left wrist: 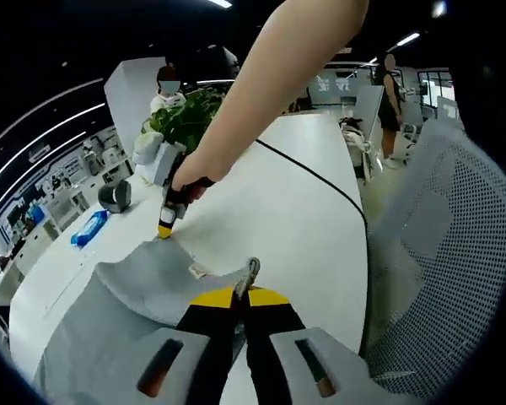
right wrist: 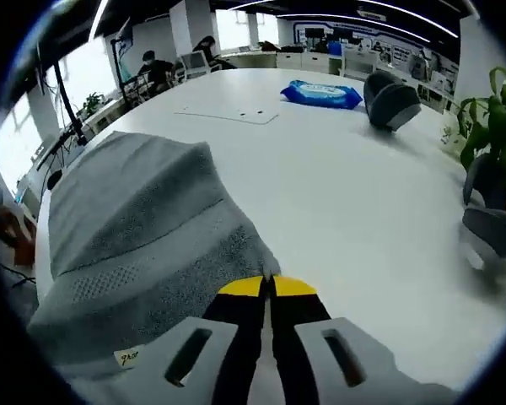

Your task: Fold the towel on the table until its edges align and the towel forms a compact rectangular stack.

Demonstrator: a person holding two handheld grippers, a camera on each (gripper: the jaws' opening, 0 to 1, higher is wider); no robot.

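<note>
A grey towel (left wrist: pixel 110 325) lies on the white table (left wrist: pixel 295 219), its near part lifted off the surface. My left gripper (left wrist: pixel 240 295) is shut on one towel corner, which sticks up just past its yellow tips. In the left gripper view, a person's arm holds the right gripper (left wrist: pixel 164 226), whose tip pinches the towel's other corner further along the same edge. In the right gripper view, the towel (right wrist: pixel 143 228) spreads to the left in a soft hump with a small label by its hem. The right gripper (right wrist: pixel 268 285) is shut on the towel's edge.
A blue wipes packet (right wrist: pixel 320 93) and a dark grey roll (right wrist: pixel 392 101) lie at the far side of the table, with a potted plant (left wrist: pixel 190 114) nearby. A black cable (left wrist: pixel 312 173) crosses the table. A white mesh chair (left wrist: pixel 455 253) stands beside the table edge. People are in the background.
</note>
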